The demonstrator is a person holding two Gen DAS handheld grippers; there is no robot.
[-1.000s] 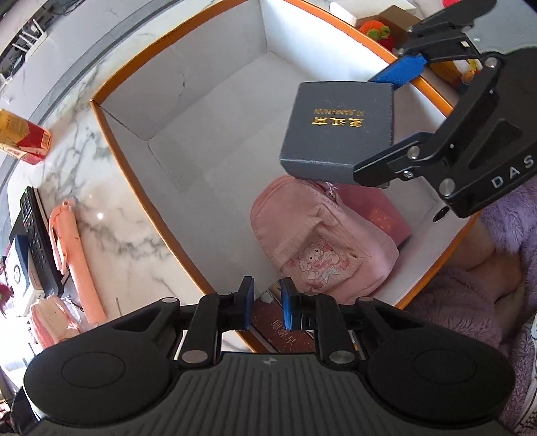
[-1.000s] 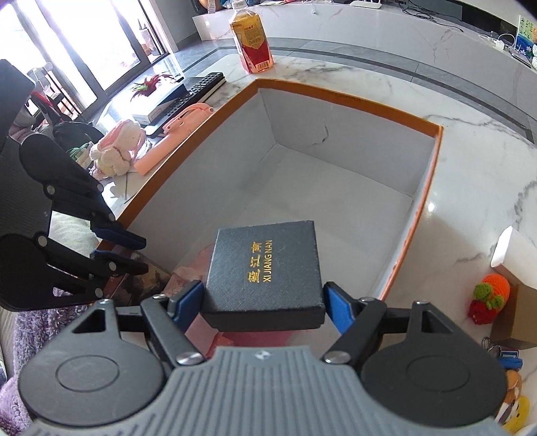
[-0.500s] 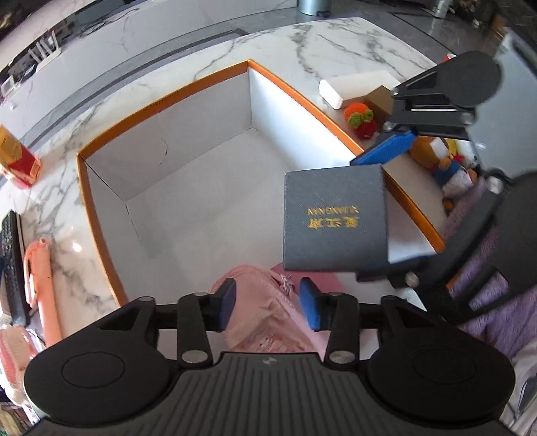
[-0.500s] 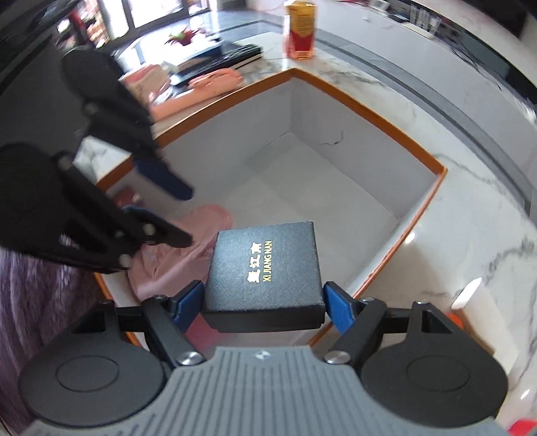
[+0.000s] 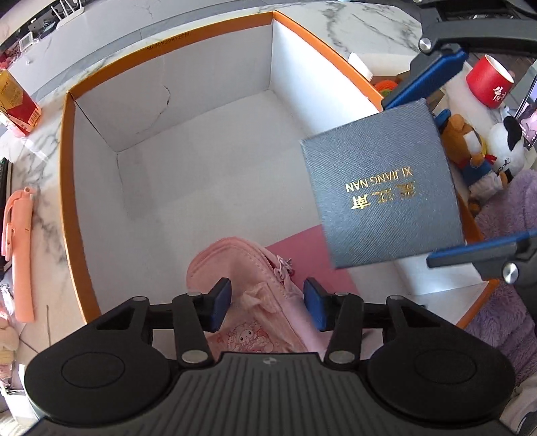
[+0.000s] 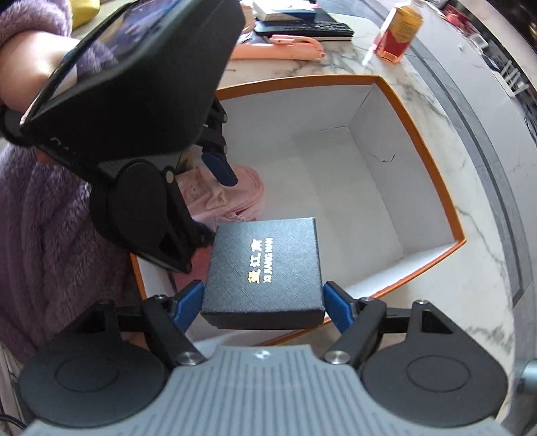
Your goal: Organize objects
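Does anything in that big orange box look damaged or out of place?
One small flaw: a thin dark crack or crease runs across the inner white wall of the orange-rimmed box. Otherwise nothing stands out. The pink pouch lies slumped in a corner, and the dark gift box is held level in the right tool.

A white marble bench (image 5: 352, 23) is seen carrying an open orange-rimmed box (image 5: 68, 187). Beside the box, a pink pen-like item (image 5: 18, 255), a red carton (image 5: 16, 100) and a red cup (image 5: 488, 82) are set on it.
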